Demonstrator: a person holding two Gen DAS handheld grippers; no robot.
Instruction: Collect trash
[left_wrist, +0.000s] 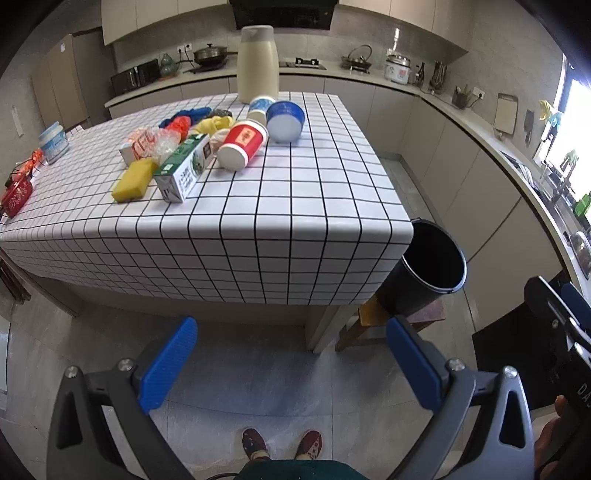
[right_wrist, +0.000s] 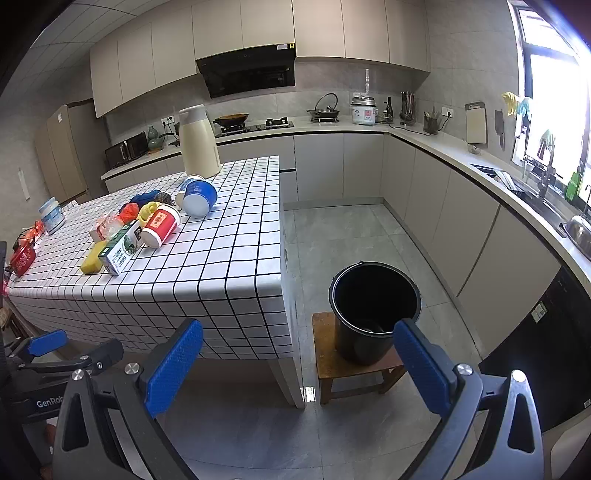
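Trash lies on the checked table (left_wrist: 258, 206) (right_wrist: 221, 266): a red paper cup on its side (left_wrist: 242, 144) (right_wrist: 160, 226), a blue bowl on its side (left_wrist: 284, 121) (right_wrist: 199, 198), a green-and-white carton (left_wrist: 184, 168) (right_wrist: 122, 249), a yellow sponge (left_wrist: 133, 180) (right_wrist: 91, 261) and crumpled wrappers (left_wrist: 155, 142). A black bucket (left_wrist: 430, 264) (right_wrist: 373, 310) stands on a wooden stool (right_wrist: 351, 363) right of the table. My left gripper (left_wrist: 291, 362) is open and empty, in front of the table's near edge. My right gripper (right_wrist: 299, 365) is open and empty, near the bucket.
A tall cream jug (left_wrist: 257, 64) (right_wrist: 198, 147) stands at the table's far edge. A white tub (left_wrist: 54, 142) and a red item (left_wrist: 16, 195) sit at the table's left. Kitchen counters (right_wrist: 480, 162) run along the back and right. My feet (left_wrist: 280, 445) show on the floor.
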